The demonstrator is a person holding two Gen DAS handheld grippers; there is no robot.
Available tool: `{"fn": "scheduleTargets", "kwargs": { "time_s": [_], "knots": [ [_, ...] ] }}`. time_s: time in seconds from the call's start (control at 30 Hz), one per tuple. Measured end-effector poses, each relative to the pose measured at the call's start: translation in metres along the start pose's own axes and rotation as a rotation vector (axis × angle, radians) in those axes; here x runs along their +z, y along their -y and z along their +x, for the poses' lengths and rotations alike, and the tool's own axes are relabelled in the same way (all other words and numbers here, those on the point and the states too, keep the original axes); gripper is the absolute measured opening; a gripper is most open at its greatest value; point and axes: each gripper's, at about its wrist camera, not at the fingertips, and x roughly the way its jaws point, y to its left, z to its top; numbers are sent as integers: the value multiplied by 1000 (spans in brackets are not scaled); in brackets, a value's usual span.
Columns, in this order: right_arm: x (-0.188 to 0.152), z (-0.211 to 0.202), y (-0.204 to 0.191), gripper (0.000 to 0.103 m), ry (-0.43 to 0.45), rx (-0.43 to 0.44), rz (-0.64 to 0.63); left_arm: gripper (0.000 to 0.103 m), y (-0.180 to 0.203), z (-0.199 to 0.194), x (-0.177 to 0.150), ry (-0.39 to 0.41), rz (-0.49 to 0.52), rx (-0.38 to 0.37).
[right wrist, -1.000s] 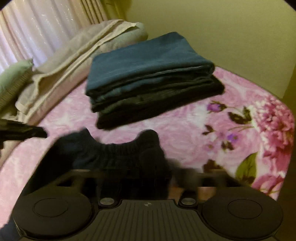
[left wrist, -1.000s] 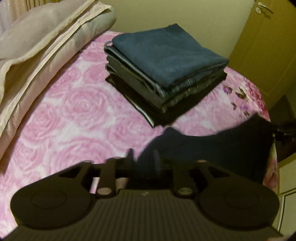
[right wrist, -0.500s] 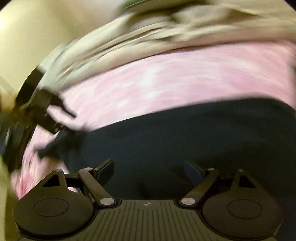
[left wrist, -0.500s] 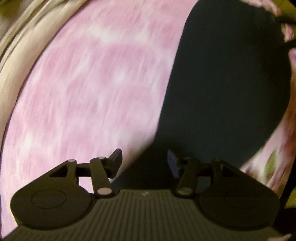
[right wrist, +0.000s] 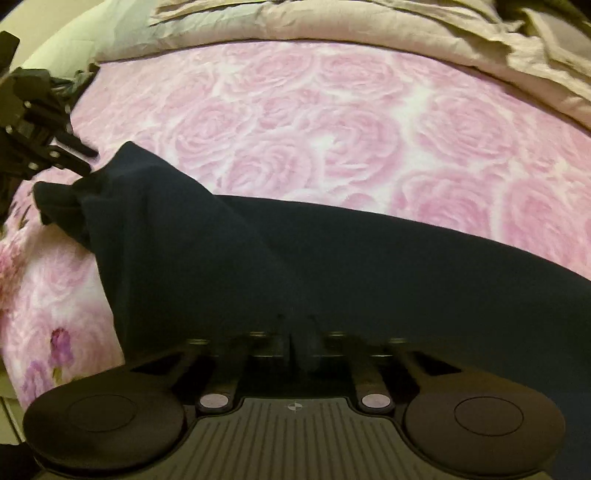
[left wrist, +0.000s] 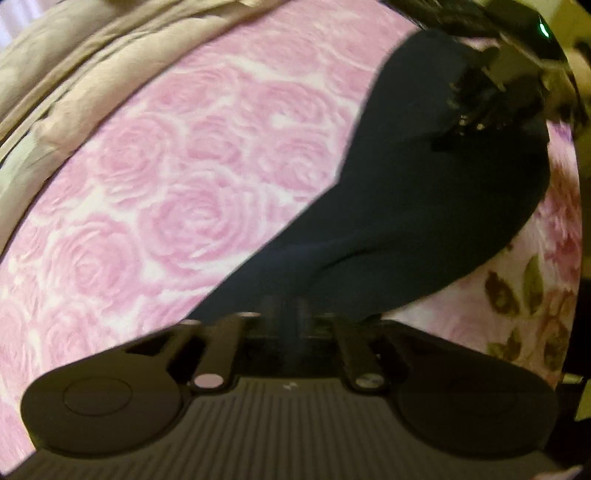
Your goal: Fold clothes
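A dark navy garment (left wrist: 424, 206) lies stretched across the pink rose bedspread (left wrist: 177, 206). My left gripper (left wrist: 286, 306) points down at its near edge. Its jaws are closing, the fingers stand close together and a fold of the cloth is pinched between them. In the right wrist view the same garment (right wrist: 332, 266) fills the foreground. My right gripper (right wrist: 297, 325) is shut on a fold of it. Each gripper also shows in the other's view: the right gripper (left wrist: 476, 107) at the top right, the left gripper (right wrist: 44, 140) at the left by a bunched corner.
A folded beige quilt (right wrist: 406, 33) runs along the far side of the bed, also seen as the quilt (left wrist: 74, 74) at the upper left. The bedspread's flower-print border (left wrist: 528, 295) marks the bed's edge on the right.
Both views have swung away from the stack of folded clothes, which is out of sight now. Both grippers stood open over the garment half a second ago and have closed on its cloth.
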Motion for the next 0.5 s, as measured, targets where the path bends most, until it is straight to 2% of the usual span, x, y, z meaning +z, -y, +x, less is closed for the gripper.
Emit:
{"fn": "scheduleTargets", "kwargs": {
  "time_s": [0.03,0.1,0.17,0.23,0.3,0.37,0.4,0.43,0.47,0.5],
  "knots": [
    [0,-5,-3,5,3,-3,-4,56,-9,-1,-2,11,-22,7],
    [-3,-10,-15,4,3,-11,-38,58,-24,4,-1,11,-31,33],
    [-8,-18,-28,4,15,-31,-79,63,-33,21,2,-13,13,68],
    [-15,-32,-37,4,32,-53,-88,63,-40,44,4,-46,46,59],
    [-24,-39,-43,4,53,-74,-53,62,-42,67,4,-97,67,15],
    [-32,-42,-49,4,67,-95,-23,51,-39,80,0,-131,112,-27],
    [-36,-42,-52,4,70,-106,-10,41,-35,81,-3,-124,146,-36],
    [-39,-41,-55,4,68,-118,0,9,-31,79,-4,-122,167,-51],
    [-41,-41,-57,4,68,-128,8,0,-28,74,-6,-125,181,-58],
    [-43,-42,-60,4,71,-138,21,0,-23,63,-7,-107,196,-49]
  ]
}}
